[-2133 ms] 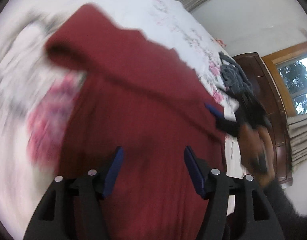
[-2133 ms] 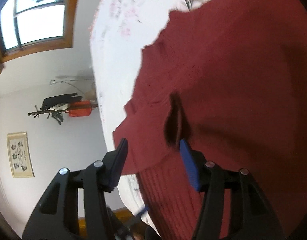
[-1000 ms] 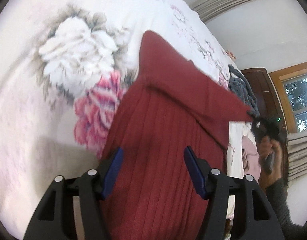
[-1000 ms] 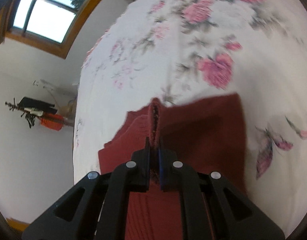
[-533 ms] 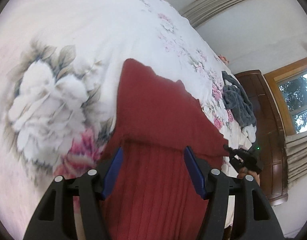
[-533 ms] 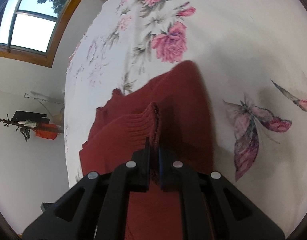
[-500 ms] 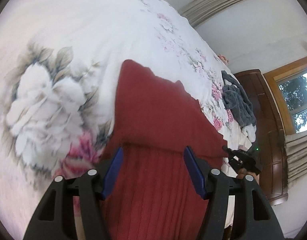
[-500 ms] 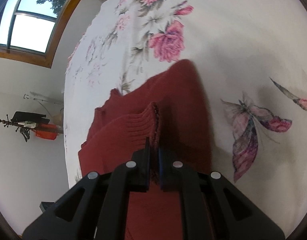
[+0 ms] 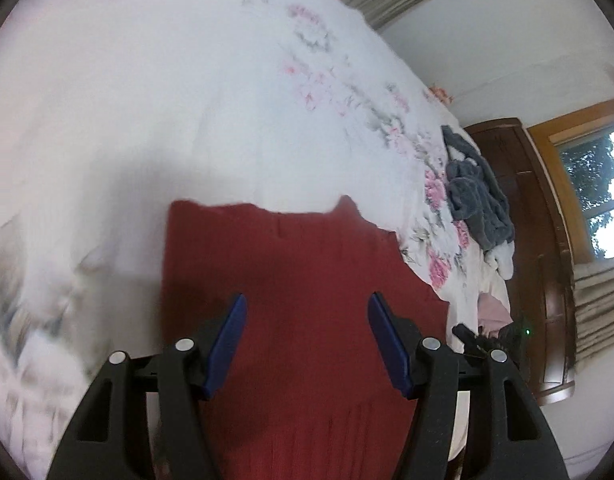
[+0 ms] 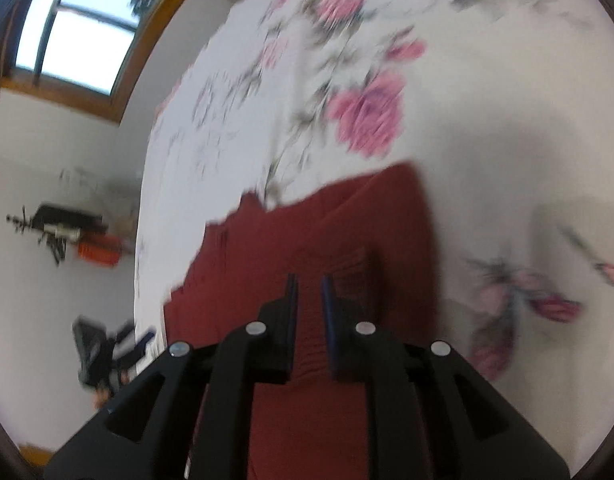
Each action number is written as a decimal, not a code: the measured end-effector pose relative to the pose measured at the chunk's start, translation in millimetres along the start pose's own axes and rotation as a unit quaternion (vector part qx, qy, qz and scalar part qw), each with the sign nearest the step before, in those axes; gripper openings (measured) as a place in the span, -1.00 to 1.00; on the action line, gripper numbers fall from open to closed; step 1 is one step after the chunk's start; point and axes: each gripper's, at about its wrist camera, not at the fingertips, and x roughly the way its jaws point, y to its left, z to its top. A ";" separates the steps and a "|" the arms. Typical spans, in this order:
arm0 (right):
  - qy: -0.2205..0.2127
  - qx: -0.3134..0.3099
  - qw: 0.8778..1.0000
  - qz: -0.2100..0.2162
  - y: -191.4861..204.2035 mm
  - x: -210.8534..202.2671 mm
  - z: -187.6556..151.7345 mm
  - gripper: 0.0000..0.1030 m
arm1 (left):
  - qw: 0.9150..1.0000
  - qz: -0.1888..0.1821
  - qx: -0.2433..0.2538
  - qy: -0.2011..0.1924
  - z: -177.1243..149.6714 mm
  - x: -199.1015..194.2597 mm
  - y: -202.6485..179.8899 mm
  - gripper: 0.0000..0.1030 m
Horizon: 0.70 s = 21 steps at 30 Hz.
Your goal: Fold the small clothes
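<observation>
A dark red knit sweater lies folded on the white flowered bedspread. My left gripper hovers over it, open wide with nothing between its blue pads. In the right wrist view the same sweater lies flat, its ribbed hem doubled onto the body. My right gripper sits just above that hem, its fingers parted by a narrow gap with no cloth between them. The view is motion-blurred. The right gripper also shows at the sweater's right edge in the left wrist view.
A pile of grey clothes and a pink garment lie near the bed's far right edge, beside a dark wooden cabinet. A coat rack stands by the wall past the bed's left edge.
My right gripper has let go of the ribbed hem it was pinching, and the hem now lies on the sweater. My left gripper has moved forward over the sweater, still open.
</observation>
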 end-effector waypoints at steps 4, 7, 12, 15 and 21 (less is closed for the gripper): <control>0.025 0.000 0.999 -0.038 -18.4 26.6 -0.4 -1.00 | 0.997 0.077 -0.009 0.027 9.0 35.8 17.6 0.16; 0.017 0.007 0.999 -0.038 -23.2 21.3 0.2 -1.00 | 0.995 0.097 -0.009 0.037 7.9 42.1 26.2 0.00; 0.031 -0.034 0.999 0.015 4.7 10.9 -17.8 -0.87 | 0.998 -0.025 0.036 0.039 -20.2 8.5 -4.2 0.02; 0.062 -0.045 0.997 -0.017 -0.4 34.3 -28.7 -1.00 | 0.995 0.003 0.045 0.084 -45.3 29.0 6.2 -0.17; 0.038 -0.064 0.997 -0.019 33.3 28.3 -44.6 -0.92 | 0.996 -0.041 0.043 0.067 -59.6 13.4 -2.1 -0.23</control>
